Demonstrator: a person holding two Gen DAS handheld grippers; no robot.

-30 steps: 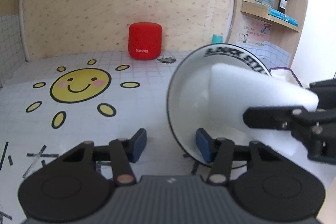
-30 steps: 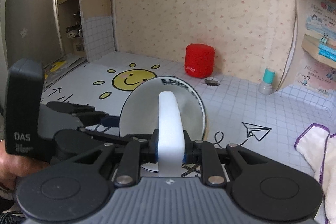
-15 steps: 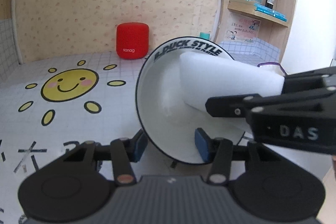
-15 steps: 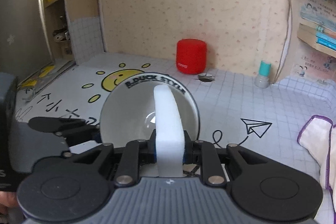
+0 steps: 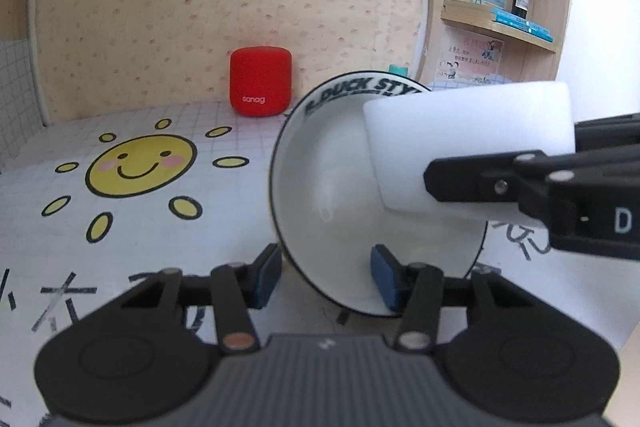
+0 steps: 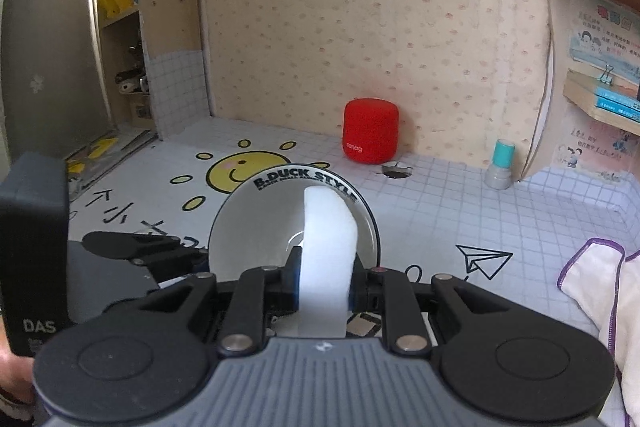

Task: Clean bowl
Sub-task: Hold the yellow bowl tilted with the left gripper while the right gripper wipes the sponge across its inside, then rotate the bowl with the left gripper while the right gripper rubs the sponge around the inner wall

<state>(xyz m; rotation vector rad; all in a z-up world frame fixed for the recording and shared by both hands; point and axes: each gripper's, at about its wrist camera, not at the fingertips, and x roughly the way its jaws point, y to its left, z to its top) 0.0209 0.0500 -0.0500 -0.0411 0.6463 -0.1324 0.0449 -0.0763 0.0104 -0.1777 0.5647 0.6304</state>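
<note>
Sun drawing (image 5: 141, 166): printed on the gridded white table (image 5: 168, 239), left of everything else in the left wrist view.
Speaker (image 5: 260, 81): red, upright against the back wall, behind and left of the bowl.
Left gripper (image 5: 325, 275): partly spread, its blue pads clamping the bowl's lower wall, one pad outside and one inside.
Bowl (image 5: 332, 195): white with a black rim and lettering, tipped on edge above the table, its opening facing right toward the sponge.
Sponge (image 5: 468, 147): white block, its free end reaching over the bowl's hollow; whether it touches the inner wall I cannot tell.
Right gripper (image 6: 322, 287): pressed tight on the sponge, pinching it at its near end.
Cloth (image 6: 600, 291): white with purple hem, lying at the table's right edge, well apart from the bowl.
</note>
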